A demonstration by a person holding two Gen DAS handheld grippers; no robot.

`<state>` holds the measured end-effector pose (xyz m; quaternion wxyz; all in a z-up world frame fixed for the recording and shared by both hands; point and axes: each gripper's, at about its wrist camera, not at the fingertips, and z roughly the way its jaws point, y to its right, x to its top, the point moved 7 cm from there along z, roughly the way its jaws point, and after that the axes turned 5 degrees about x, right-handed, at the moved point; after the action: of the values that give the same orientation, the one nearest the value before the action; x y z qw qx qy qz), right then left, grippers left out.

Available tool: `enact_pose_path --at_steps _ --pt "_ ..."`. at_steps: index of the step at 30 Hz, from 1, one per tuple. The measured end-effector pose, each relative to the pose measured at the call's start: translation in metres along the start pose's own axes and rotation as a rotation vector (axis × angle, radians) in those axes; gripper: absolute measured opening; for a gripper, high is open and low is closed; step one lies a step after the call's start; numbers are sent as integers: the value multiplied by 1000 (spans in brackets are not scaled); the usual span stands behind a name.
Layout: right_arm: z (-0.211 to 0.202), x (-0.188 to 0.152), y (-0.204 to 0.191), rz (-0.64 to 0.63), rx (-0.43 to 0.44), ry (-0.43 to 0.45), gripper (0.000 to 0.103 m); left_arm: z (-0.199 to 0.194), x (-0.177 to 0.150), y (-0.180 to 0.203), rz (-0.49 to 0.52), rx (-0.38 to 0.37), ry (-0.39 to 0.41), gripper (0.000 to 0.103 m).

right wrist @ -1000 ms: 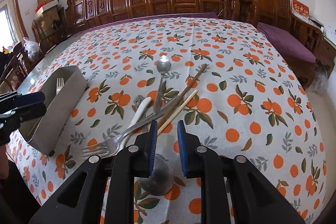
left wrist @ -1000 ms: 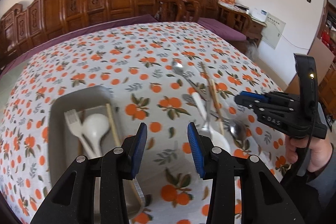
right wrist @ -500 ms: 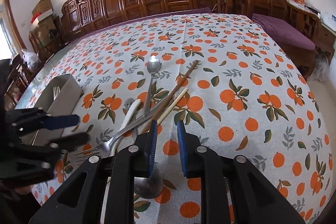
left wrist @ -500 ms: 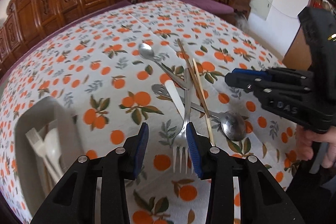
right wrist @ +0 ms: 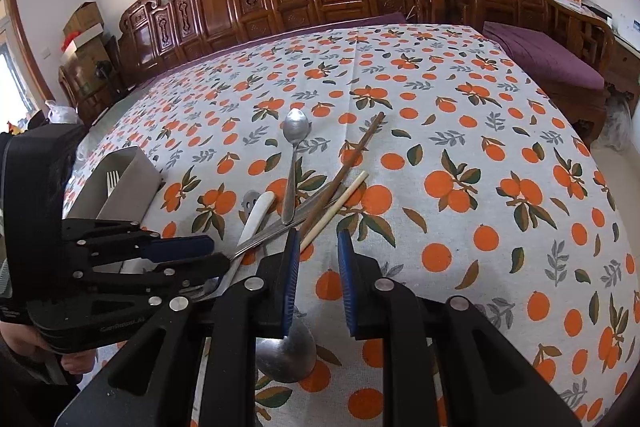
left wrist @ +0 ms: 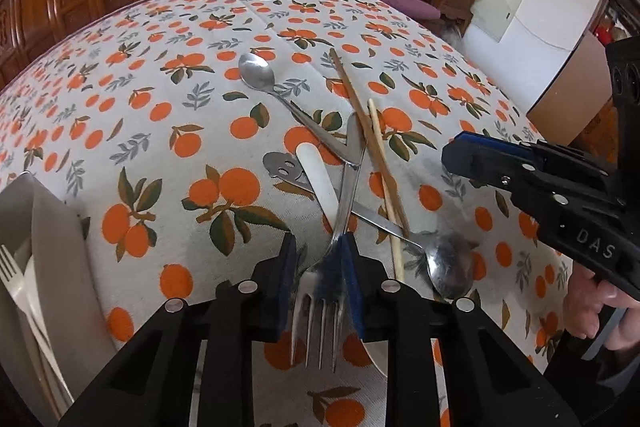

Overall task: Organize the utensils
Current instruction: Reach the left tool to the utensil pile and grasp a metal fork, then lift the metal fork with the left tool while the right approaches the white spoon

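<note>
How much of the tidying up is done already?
Some is done: a white fork already lies in the grey tray. Right now the left gripper straddles the metal fork, not yet closed. Two spoons, chopsticks and a white handle wait on the tablecloth.

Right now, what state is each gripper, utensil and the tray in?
left gripper: open, fingers either side of the metal fork's neck
right gripper: open, holding nothing
metal fork: lying on the pile
large spoon: flat, under the fork
small spoon: flat, bowl up
chopsticks: lying crossed in the pile
tray: holds a white fork
</note>
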<state>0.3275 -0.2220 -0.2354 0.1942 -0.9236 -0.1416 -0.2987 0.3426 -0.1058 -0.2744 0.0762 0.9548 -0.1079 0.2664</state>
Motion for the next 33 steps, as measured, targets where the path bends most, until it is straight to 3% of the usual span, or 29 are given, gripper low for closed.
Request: enact_pose_path --at_steps 5,10,13,18,23,28,32,33 --pt "2 0 0 1 -4 -7 21 3 4 3 -1 -23 11 22" --pt "5 -2 -1 -3 -8 -14 21 4 6 5 41 -1 30 22" --pt "7 -2 0 -2 -10 -18 21 3 4 4 35 -28 13 14" --pt "8 -3 0 -3 -11 -20 22 -3 -1 0 58 11 1 0" --pt "8 -3 1 -1 -14 -22 22 -5 -7 -5 52 42 -27 0" --pt "9 -2 1 -2 -10 -20 21 -11 -1 -5 49 45 -2 0" --pt "8 -2 0 -2 -8 -18 21 -6 2 2 82 61 0 11" --pt "8 -2 0 -2 -5 -17 21 -4 2 3 88 68 -3 17"
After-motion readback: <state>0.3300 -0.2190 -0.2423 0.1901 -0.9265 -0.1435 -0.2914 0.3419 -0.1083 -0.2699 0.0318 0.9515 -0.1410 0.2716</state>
